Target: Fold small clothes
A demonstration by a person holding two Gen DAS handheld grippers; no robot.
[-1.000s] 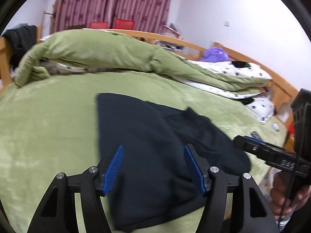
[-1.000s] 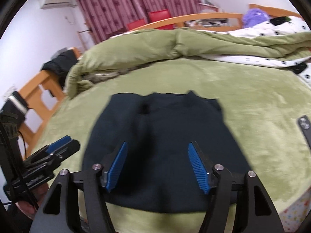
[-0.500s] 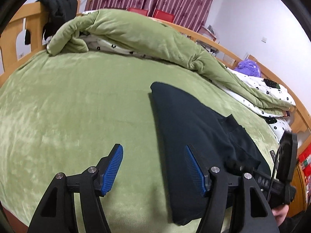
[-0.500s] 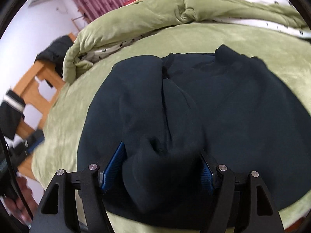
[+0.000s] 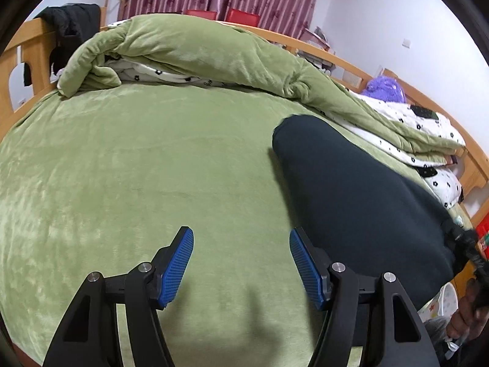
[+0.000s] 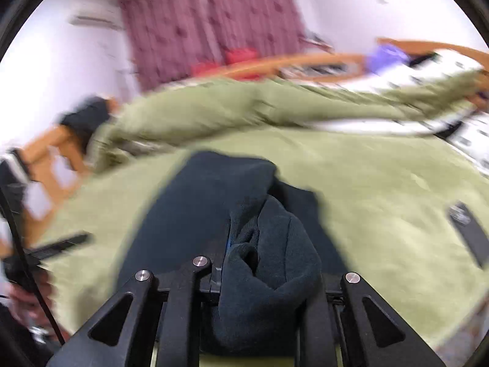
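Observation:
A dark navy garment (image 5: 351,189) lies on the green bed cover (image 5: 137,168), right of centre in the left wrist view. My left gripper (image 5: 241,263) is open and empty, over bare cover just left of the garment's near edge. In the blurred right wrist view, my right gripper (image 6: 259,263) is shut on a bunched fold of the garment (image 6: 269,244), which drapes over the jaws and hides the pads. The rest of the garment (image 6: 195,208) trails flat beyond it.
A rolled green duvet (image 5: 198,52) and a white spotted quilt (image 5: 421,128) lie along the far side. A wooden bed frame (image 5: 27,58) holds a black jacket (image 5: 70,30). A dark flat device (image 6: 467,229) lies on the cover at right.
My right gripper has closed on a bunch of the garment and lifted it. My left gripper has swung left, off the garment, and stays open.

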